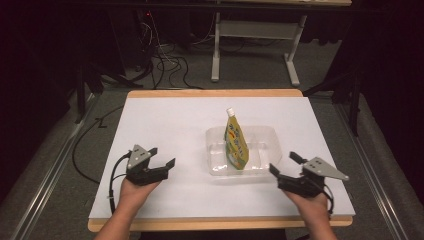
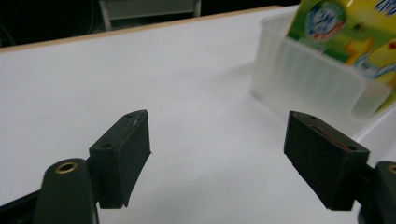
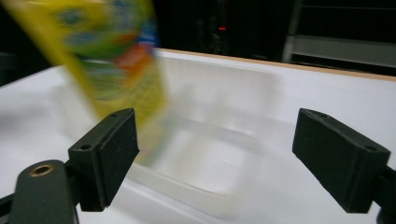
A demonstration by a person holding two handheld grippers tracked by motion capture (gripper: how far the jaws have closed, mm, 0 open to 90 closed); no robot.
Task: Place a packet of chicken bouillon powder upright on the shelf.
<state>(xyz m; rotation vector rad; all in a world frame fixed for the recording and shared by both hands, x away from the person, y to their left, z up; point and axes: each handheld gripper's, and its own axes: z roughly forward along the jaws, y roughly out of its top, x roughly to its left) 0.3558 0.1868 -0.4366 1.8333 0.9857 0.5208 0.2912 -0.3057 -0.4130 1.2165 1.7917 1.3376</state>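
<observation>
A yellow spouted pouch (image 1: 235, 142) with a white cap stands upright in a clear plastic tray (image 1: 260, 135) at the table's middle. My left gripper (image 1: 163, 157) is open at the front left, a hand's width left of the tray, nothing between its jaws. In the left gripper view the tray (image 2: 299, 74) and the pouch (image 2: 348, 35) lie ahead to the right of the open gripper (image 2: 233, 158). My right gripper (image 1: 283, 163) is open just off the tray's front right corner. In the right gripper view the blurred pouch (image 3: 116, 60) and tray (image 3: 210, 158) lie beyond the open gripper (image 3: 224, 158).
The table is a white sheet (image 1: 165, 125) on a wooden board. Beyond its far edge a white desk frame (image 1: 216, 50) and black cables (image 1: 165, 65) sit on the grey floor. Dark stands flank both sides.
</observation>
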